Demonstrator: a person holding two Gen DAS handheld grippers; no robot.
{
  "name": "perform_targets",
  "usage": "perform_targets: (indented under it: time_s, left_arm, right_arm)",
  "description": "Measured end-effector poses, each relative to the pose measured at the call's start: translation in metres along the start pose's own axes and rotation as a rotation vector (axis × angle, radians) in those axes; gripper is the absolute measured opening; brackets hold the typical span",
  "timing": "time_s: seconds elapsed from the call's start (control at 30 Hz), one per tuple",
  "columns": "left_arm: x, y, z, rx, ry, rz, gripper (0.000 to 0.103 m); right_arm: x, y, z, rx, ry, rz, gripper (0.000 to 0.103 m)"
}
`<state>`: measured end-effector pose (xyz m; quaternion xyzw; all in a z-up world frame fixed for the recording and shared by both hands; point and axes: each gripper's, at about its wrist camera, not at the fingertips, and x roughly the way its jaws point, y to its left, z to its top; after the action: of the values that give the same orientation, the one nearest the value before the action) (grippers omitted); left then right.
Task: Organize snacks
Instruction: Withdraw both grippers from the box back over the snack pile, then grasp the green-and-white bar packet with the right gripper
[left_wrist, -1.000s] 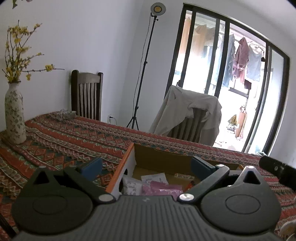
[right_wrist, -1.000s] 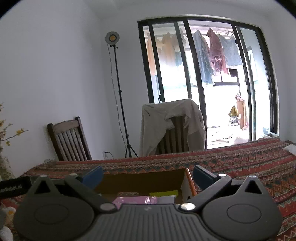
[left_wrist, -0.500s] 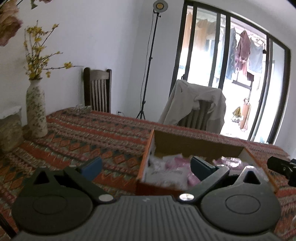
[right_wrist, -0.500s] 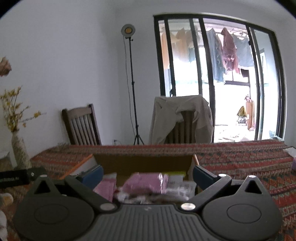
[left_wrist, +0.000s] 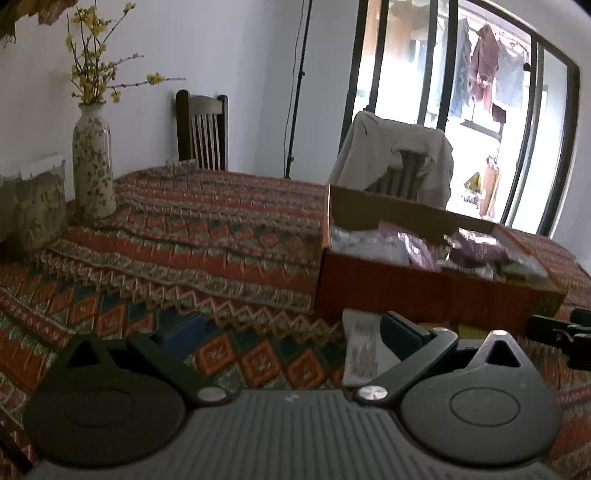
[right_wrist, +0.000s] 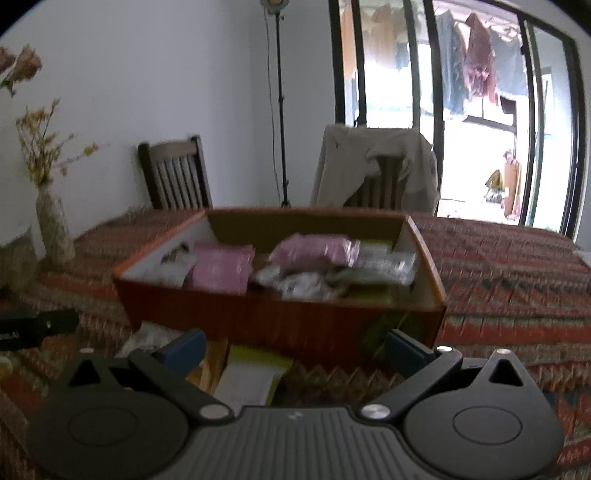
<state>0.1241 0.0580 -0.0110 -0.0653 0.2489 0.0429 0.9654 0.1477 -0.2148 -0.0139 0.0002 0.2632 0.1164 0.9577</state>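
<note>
An orange cardboard box (left_wrist: 424, 291) (right_wrist: 280, 317) stands on the patterned tablecloth and holds several pink and white snack packets (right_wrist: 314, 251). My left gripper (left_wrist: 291, 330) is open and empty, low over the cloth in front of the box's left end. A white snack packet (left_wrist: 360, 347) lies by its right finger. My right gripper (right_wrist: 295, 347) is open and empty in front of the box. A yellow-and-white packet (right_wrist: 255, 376) lies between its fingers on the cloth, and a white packet (right_wrist: 147, 338) lies to the left.
A flowered vase (left_wrist: 92, 162) and a wrapped container (left_wrist: 35, 206) stand at the table's left. Two chairs (left_wrist: 201, 129) (right_wrist: 373, 173), one draped with a cloth, stand behind the table. The other gripper shows at each view's edge (left_wrist: 561, 332) (right_wrist: 33, 325).
Both grippers have pulled back and tilted down from the box. The box's front wall and the loose packets on the cloth in front of it have come into view.
</note>
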Motion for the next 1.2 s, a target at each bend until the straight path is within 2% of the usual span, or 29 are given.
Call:
perform_targets:
  time_s: [0.17, 0.5, 0.97, 1.03, 1.13, 1.2]
  left_arm:
    - [0.000, 0.004, -0.014, 0.012, 0.025, -0.021, 0.103]
    - [0.006, 0.002, -0.023, 0.024, 0.039, -0.040, 0.103]
    - [0.008, 0.004, -0.022, 0.010, 0.048, -0.044, 0.103]
    - [0.008, 0.004, -0.022, 0.009, 0.049, -0.044, 0.103]
    - [0.008, 0.004, -0.022, 0.008, 0.052, -0.044, 0.103]
    - [0.009, 0.004, -0.022, 0.008, 0.054, -0.043, 0.103]
  right_arm:
    - [0.010, 0.010, -0.016, -0.013, 0.076, 0.006, 0.103]
    - [0.032, 0.023, -0.033, -0.058, 0.196, -0.035, 0.103]
    - [0.033, 0.017, -0.033, -0.038, 0.194, -0.002, 0.103]
    - [0.030, 0.018, -0.034, -0.040, 0.176, 0.000, 0.095]
    - [0.024, 0.020, -0.036, -0.050, 0.152, 0.013, 0.077]
    - [0.021, 0.021, -0.037, -0.060, 0.139, 0.024, 0.061]
